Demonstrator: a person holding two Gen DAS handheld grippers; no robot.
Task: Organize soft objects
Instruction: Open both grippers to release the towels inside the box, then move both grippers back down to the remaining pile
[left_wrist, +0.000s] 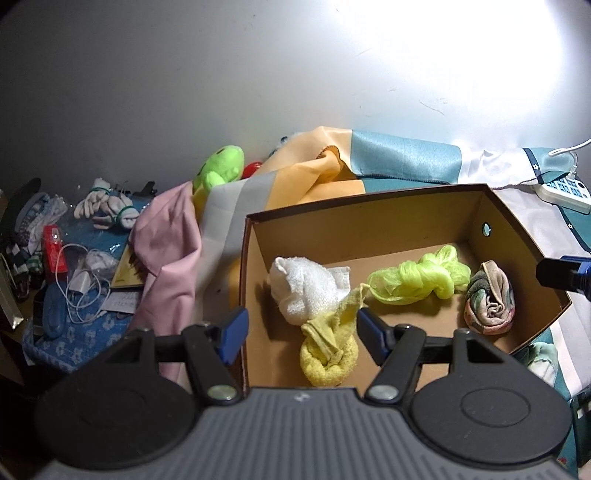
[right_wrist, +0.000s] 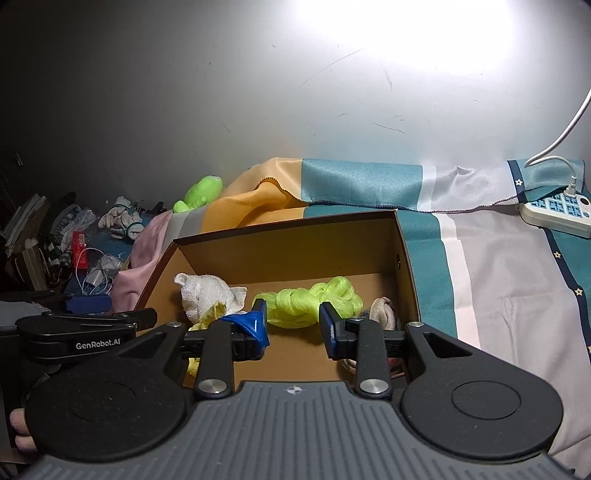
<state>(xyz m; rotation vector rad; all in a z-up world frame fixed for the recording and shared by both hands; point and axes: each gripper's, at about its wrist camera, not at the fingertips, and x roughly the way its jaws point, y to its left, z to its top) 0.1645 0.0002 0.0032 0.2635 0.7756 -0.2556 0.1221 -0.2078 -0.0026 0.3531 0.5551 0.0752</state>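
A brown cardboard box (left_wrist: 369, 218) holds a white knotted cloth (left_wrist: 306, 288), a yellow knotted cloth (left_wrist: 328, 354), a neon green mesh bundle (left_wrist: 417, 278) and a rolled patterned cloth (left_wrist: 489, 299). My left gripper (left_wrist: 301, 332) is open and empty above the box's front left corner, its jaws on either side of the yellow cloth's tail. My right gripper (right_wrist: 293, 321) is open and empty over the box's front edge, in front of the neon green bundle (right_wrist: 314, 301). The white cloth (right_wrist: 207, 295) also shows in the right wrist view.
A green plush toy (left_wrist: 221, 168) lies behind the box on bunched pink, orange and teal fabric (left_wrist: 280, 192). Gloves (left_wrist: 107, 208), a red packet (left_wrist: 54, 251) and white cables (left_wrist: 79, 288) clutter the left. A power strip (right_wrist: 554, 214) lies at the right.
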